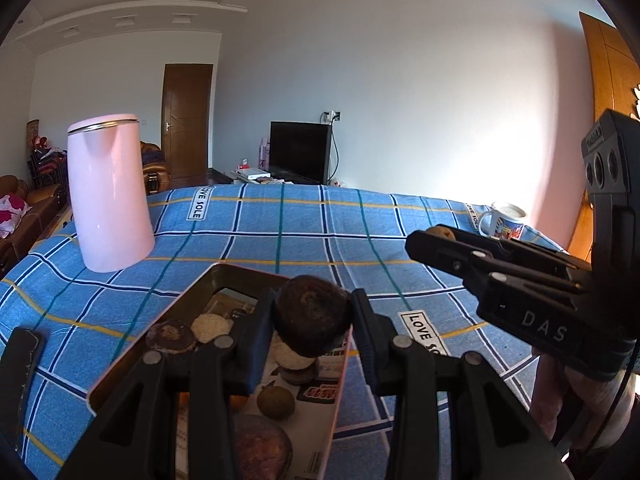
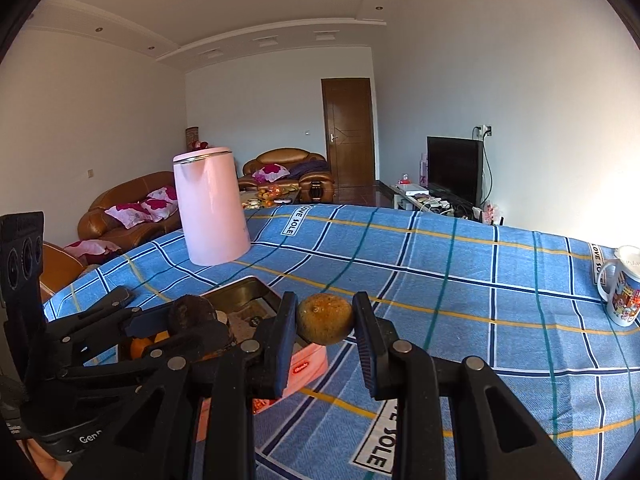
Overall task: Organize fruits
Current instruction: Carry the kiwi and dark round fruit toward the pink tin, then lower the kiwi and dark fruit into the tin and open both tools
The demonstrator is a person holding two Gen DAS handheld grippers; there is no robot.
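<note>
My left gripper [image 1: 313, 312] is shut on a dark brown, shrivelled round fruit [image 1: 312, 310], held above a pink rectangular tin box [image 1: 160, 336] on the blue checked tablecloth. Inside the tin lie several fruits and round pieces, among them a small greenish-brown fruit [image 1: 276, 400]. My right gripper [image 2: 325, 320] is shut on a yellow-brown citrus fruit [image 2: 325, 319], above the tin's right side [image 2: 308, 364]. In the left wrist view the right gripper [image 1: 430, 240] reaches in from the right. In the right wrist view the left gripper [image 2: 176, 316] with its dark fruit [image 2: 192, 314] is at the left.
A tall pink kettle [image 1: 108, 196] stands on the table's far left. A printed mug [image 1: 504, 220] sits at the far right edge. A black flat object [image 1: 20, 372] lies at the left edge. Sofas, a door and a television are beyond the table.
</note>
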